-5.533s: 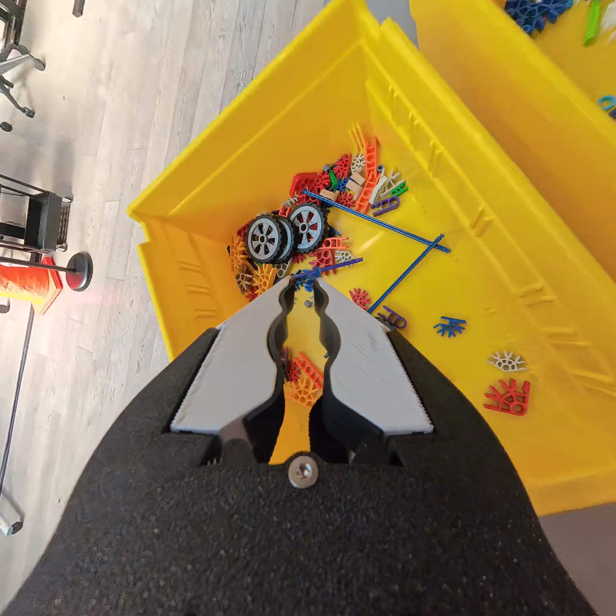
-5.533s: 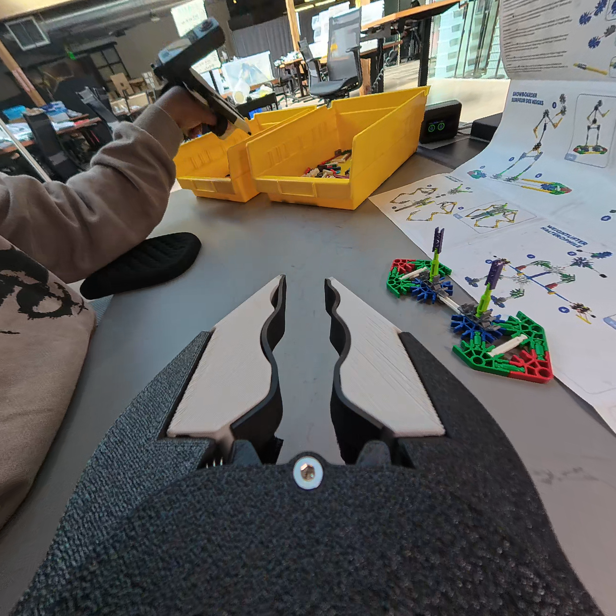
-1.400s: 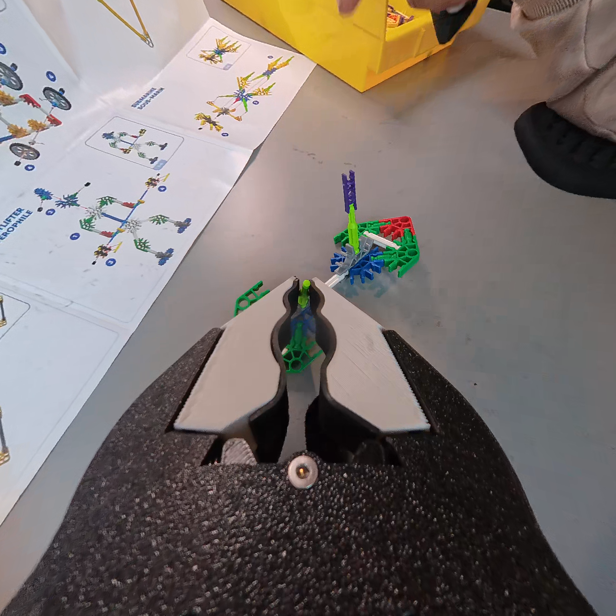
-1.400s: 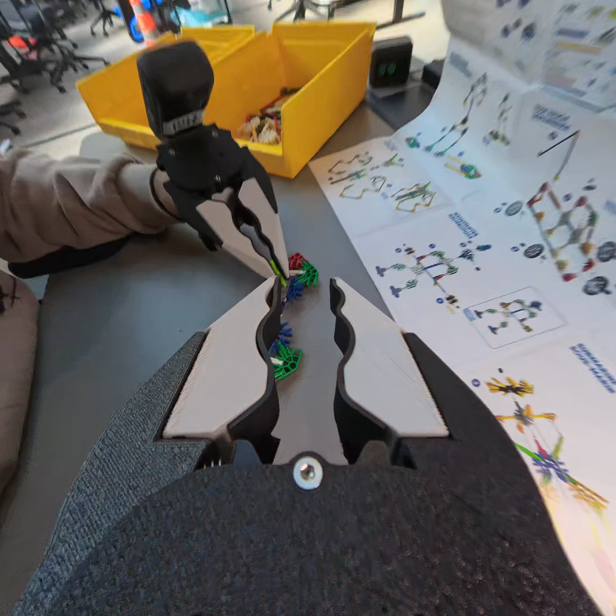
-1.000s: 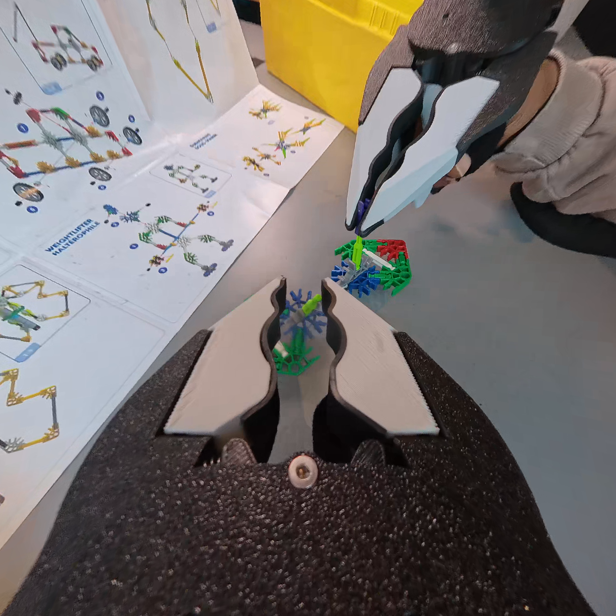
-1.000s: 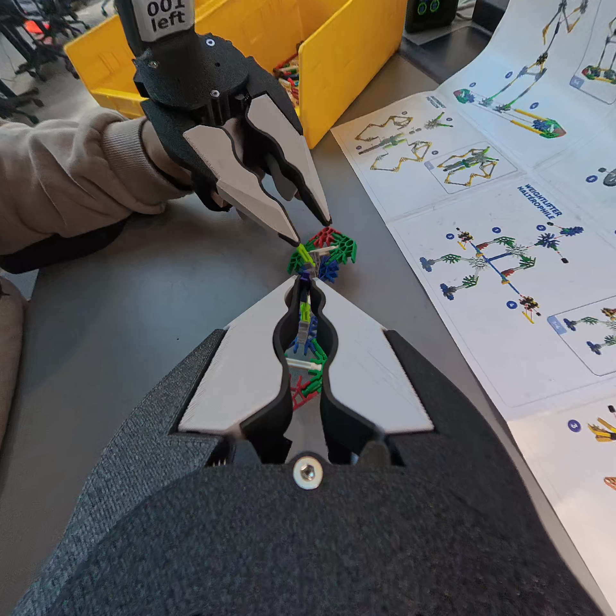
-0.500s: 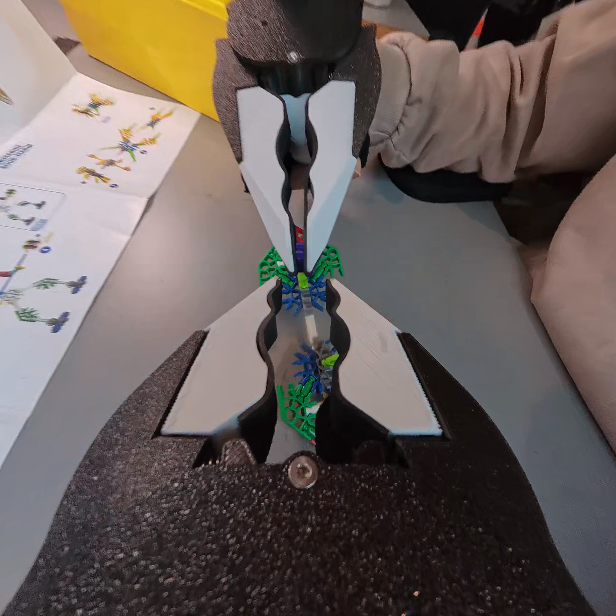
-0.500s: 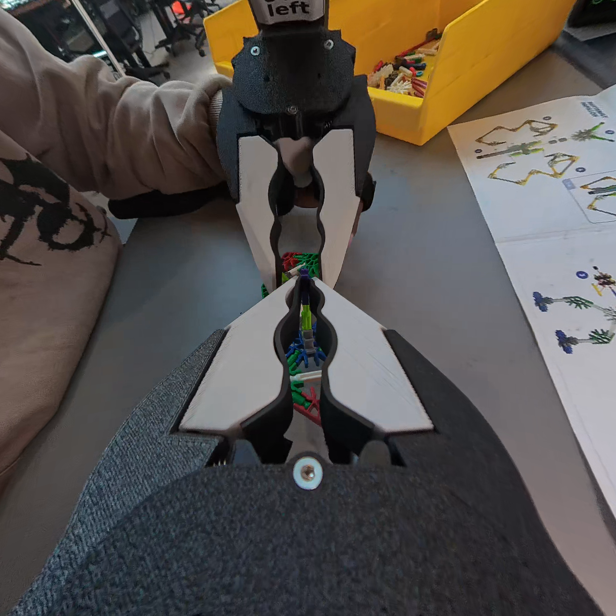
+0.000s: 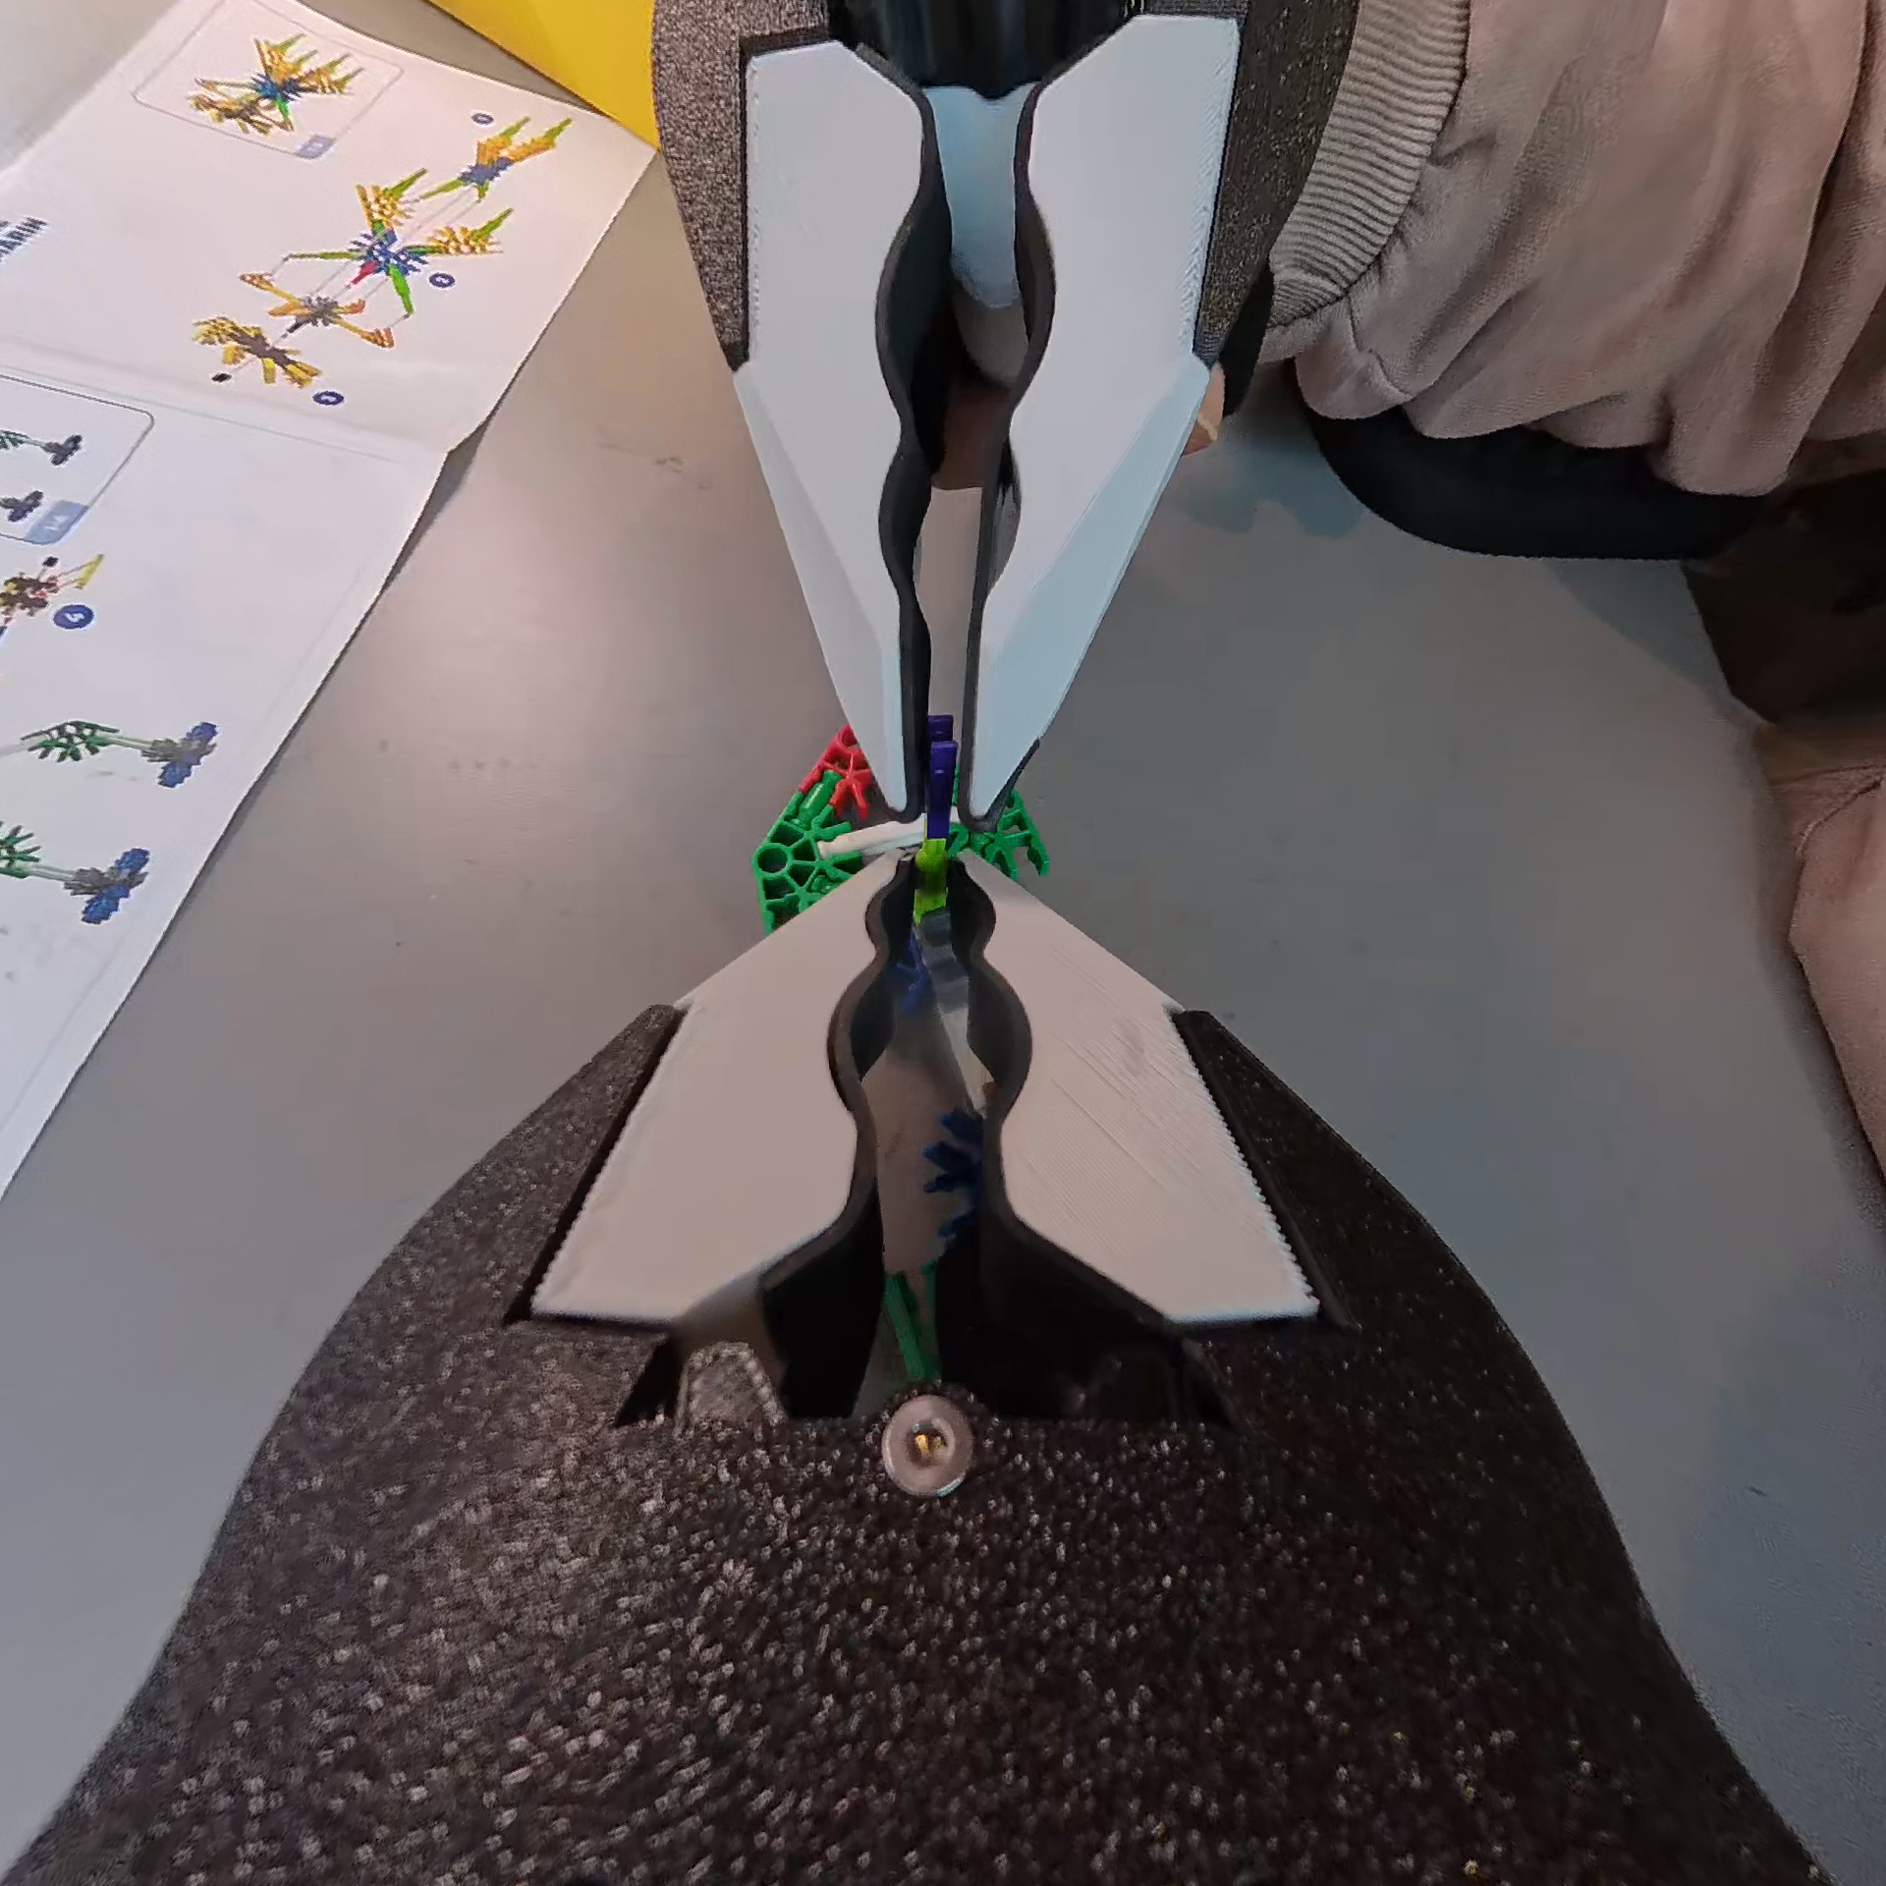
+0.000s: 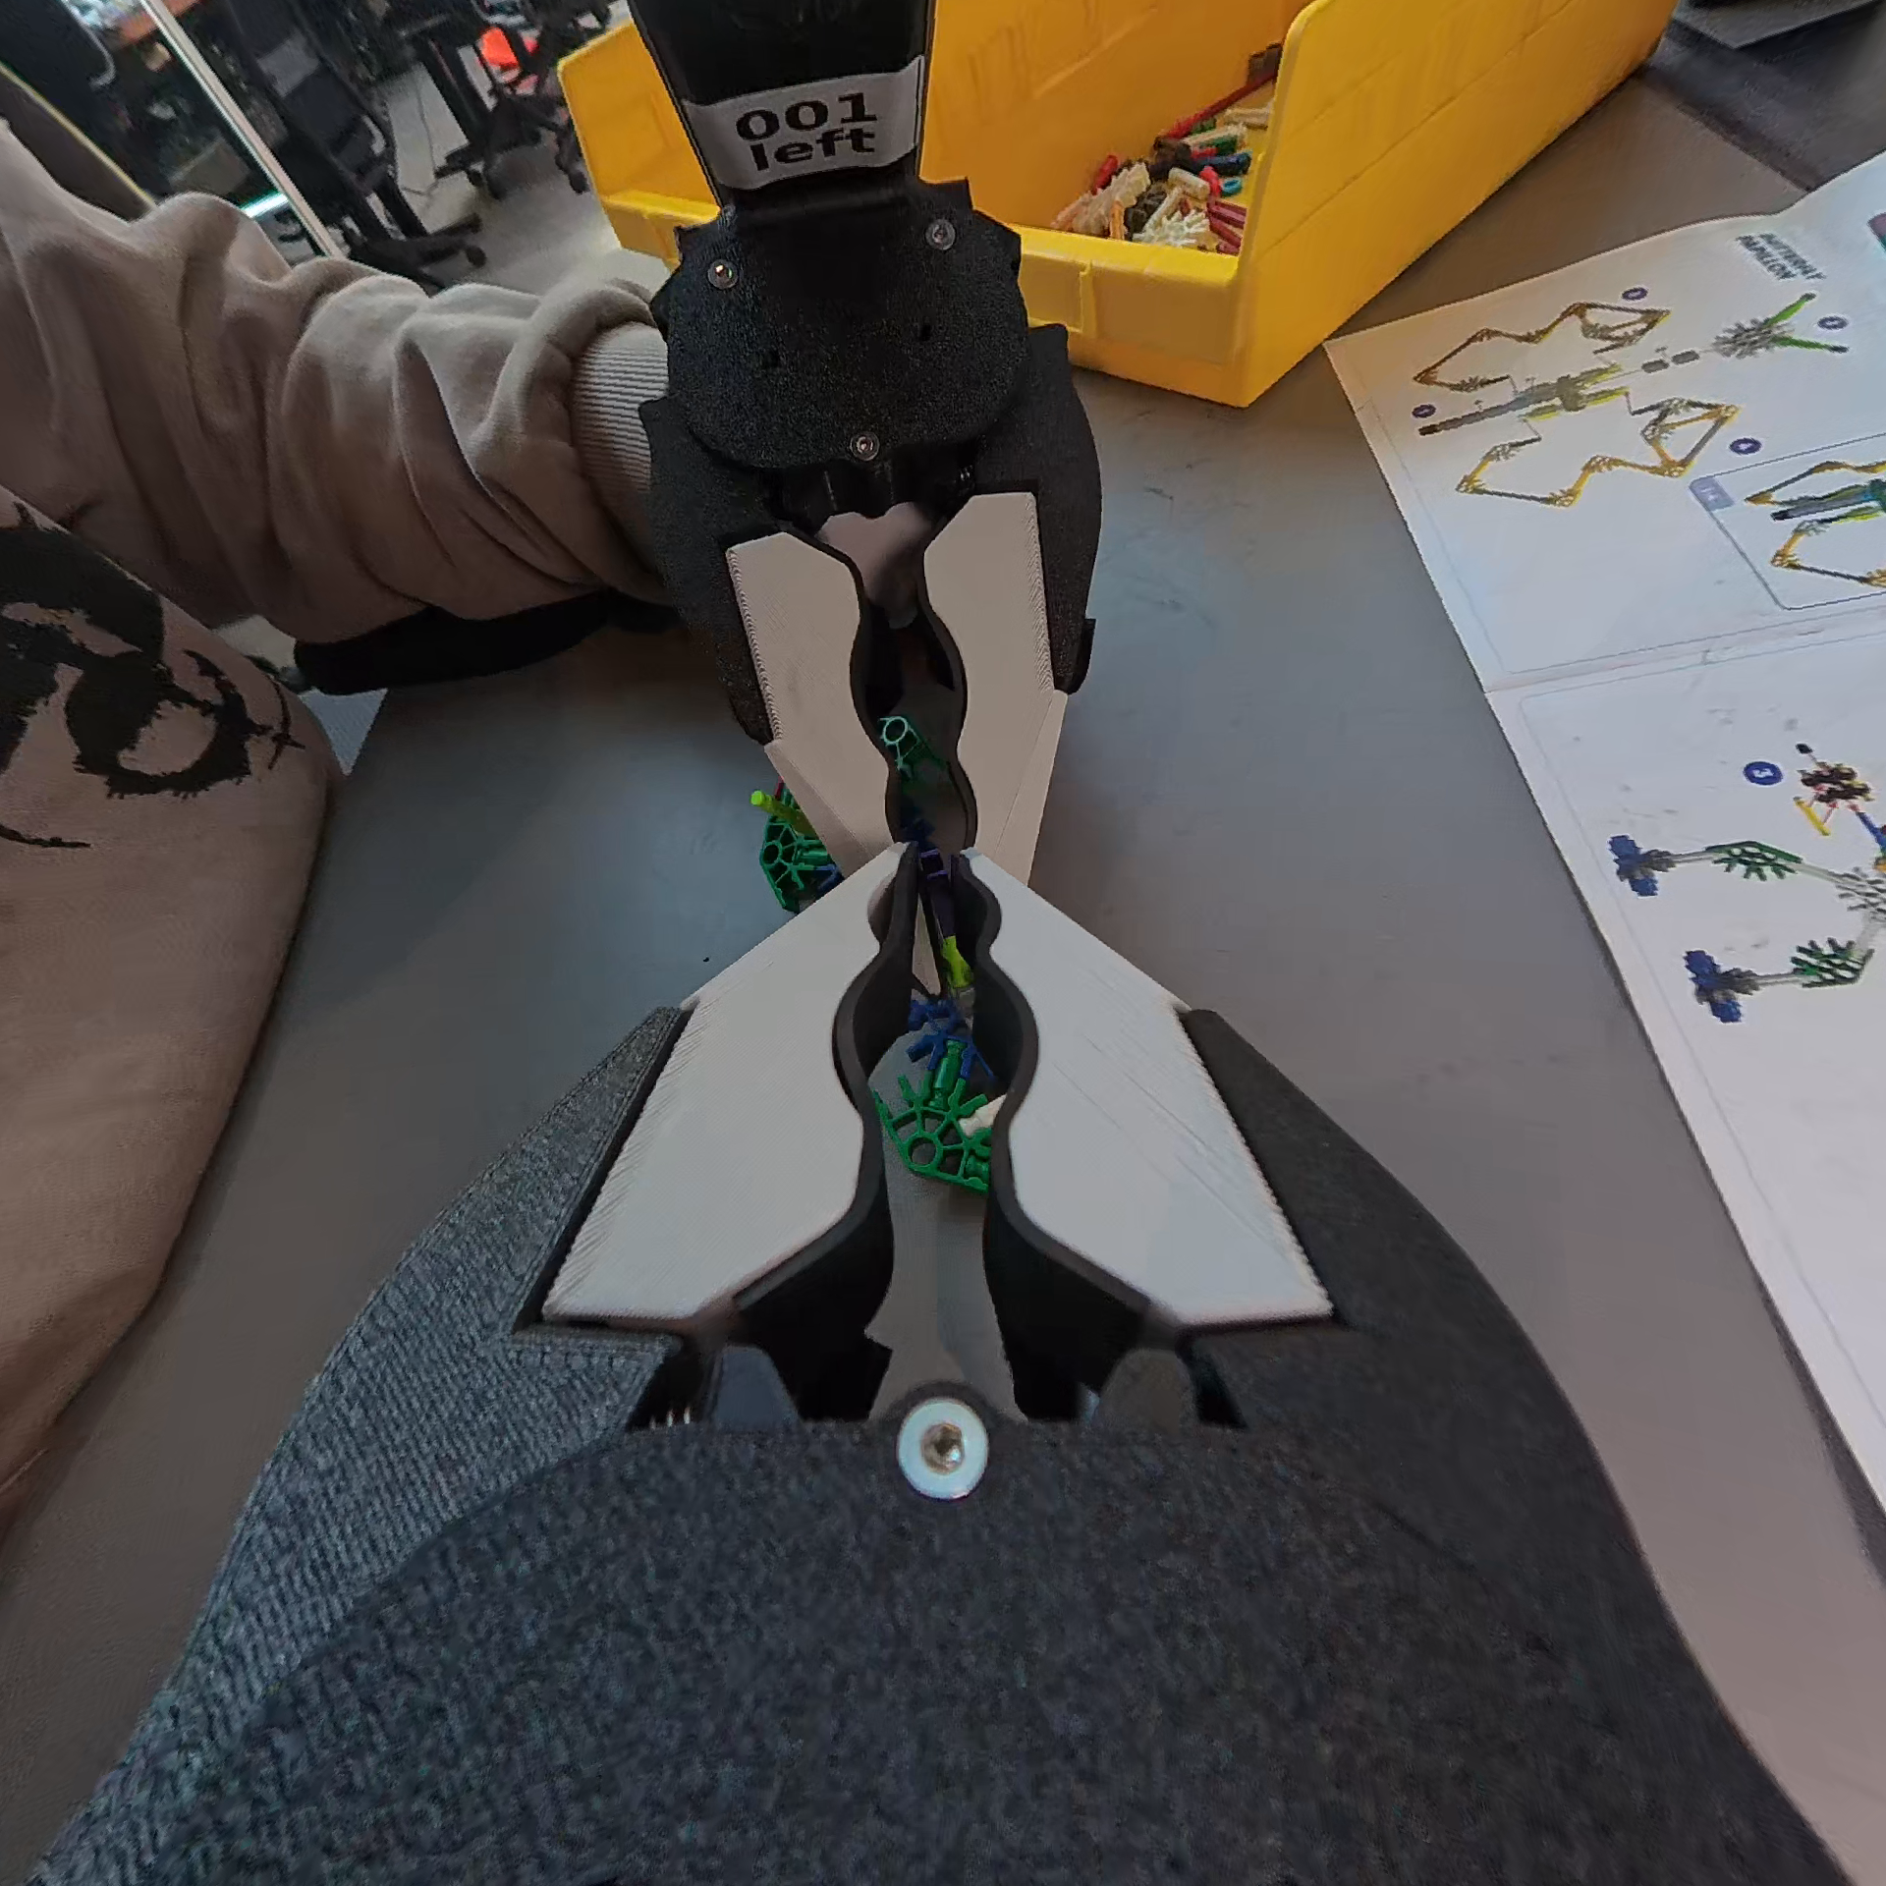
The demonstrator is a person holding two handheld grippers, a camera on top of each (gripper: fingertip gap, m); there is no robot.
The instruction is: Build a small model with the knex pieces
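Now both tongs clamped: left tongs (image 9: pixel 927 867) on lime rod (image 9: pixel 929 886), right tongs (image 10: pixel 931 862) on purple piece (image 10: pixel 931 867); rod upright.

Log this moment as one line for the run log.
left gripper: shut on lime rod | right gripper: shut on purple piece | toy model on table

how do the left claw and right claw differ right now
The left claw pinches the lime rod; the right claw pinches the purple piece next to it. The left claw's tips nearly meet, while the right claw's tips leave a slim gap. Both are shut, meeting tip to tip over the toy model on the grey table.
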